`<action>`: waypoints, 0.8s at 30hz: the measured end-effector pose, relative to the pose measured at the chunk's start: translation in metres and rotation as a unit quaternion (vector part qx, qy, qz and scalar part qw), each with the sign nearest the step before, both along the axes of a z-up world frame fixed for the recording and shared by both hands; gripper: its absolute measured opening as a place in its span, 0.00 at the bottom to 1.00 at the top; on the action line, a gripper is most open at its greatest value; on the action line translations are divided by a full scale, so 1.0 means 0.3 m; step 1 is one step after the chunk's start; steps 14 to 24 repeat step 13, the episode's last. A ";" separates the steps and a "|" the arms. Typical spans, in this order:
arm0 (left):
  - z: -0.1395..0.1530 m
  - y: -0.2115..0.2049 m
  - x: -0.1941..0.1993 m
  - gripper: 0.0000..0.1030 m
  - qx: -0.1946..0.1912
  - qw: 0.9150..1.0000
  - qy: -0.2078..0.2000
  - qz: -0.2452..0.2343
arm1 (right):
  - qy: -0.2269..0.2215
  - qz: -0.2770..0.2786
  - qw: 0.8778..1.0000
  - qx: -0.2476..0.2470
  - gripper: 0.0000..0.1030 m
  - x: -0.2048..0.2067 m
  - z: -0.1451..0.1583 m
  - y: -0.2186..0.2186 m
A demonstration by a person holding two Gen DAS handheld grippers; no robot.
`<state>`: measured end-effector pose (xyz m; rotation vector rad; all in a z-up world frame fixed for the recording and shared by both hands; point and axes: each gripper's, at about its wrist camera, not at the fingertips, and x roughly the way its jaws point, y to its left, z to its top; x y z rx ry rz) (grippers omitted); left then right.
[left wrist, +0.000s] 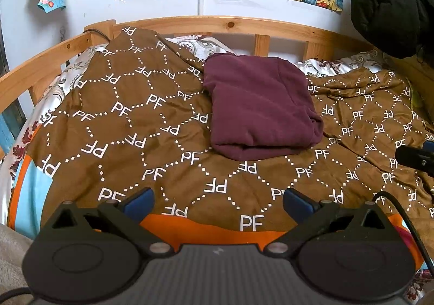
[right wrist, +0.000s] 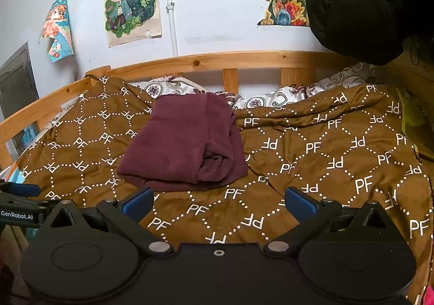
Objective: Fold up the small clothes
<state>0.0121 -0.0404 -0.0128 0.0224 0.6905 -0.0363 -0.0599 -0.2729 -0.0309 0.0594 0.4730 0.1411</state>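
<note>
A maroon garment (left wrist: pixel 260 104) lies folded into a thick rectangle on a brown bedspread (left wrist: pixel 135 126) printed with white "PF" letters. In the right wrist view the same maroon garment (right wrist: pixel 184 145) sits just beyond the fingers, left of centre. My left gripper (left wrist: pixel 218 200) hovers over the near edge of the bed, open, with nothing between its blue pads (left wrist: pixel 139 203). My right gripper (right wrist: pixel 218 202) is also open and empty, a short way in front of the garment. Neither gripper touches the cloth.
A wooden bed rail (left wrist: pixel 217 24) runs along the far side against a white wall with posters. A black padded jacket (left wrist: pixel 390 3) hangs at the upper right. A patterned white pillow (right wrist: pixel 257 100) lies behind the garment. The other gripper's tip (left wrist: pixel 415 157) shows at the right edge.
</note>
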 end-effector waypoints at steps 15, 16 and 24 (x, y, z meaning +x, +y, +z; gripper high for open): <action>-0.005 0.003 0.002 0.99 -0.001 1.000 0.002 -0.001 | 0.001 0.000 1.000 0.000 0.99 0.000 -0.001 -0.001; -0.005 0.003 0.002 0.99 -0.001 1.000 0.002 -0.001 | 0.001 0.000 1.000 0.000 0.99 0.000 -0.001 -0.001; -0.005 0.003 0.002 0.99 -0.001 1.000 0.002 -0.001 | 0.001 0.000 1.000 0.000 0.99 0.000 -0.001 -0.001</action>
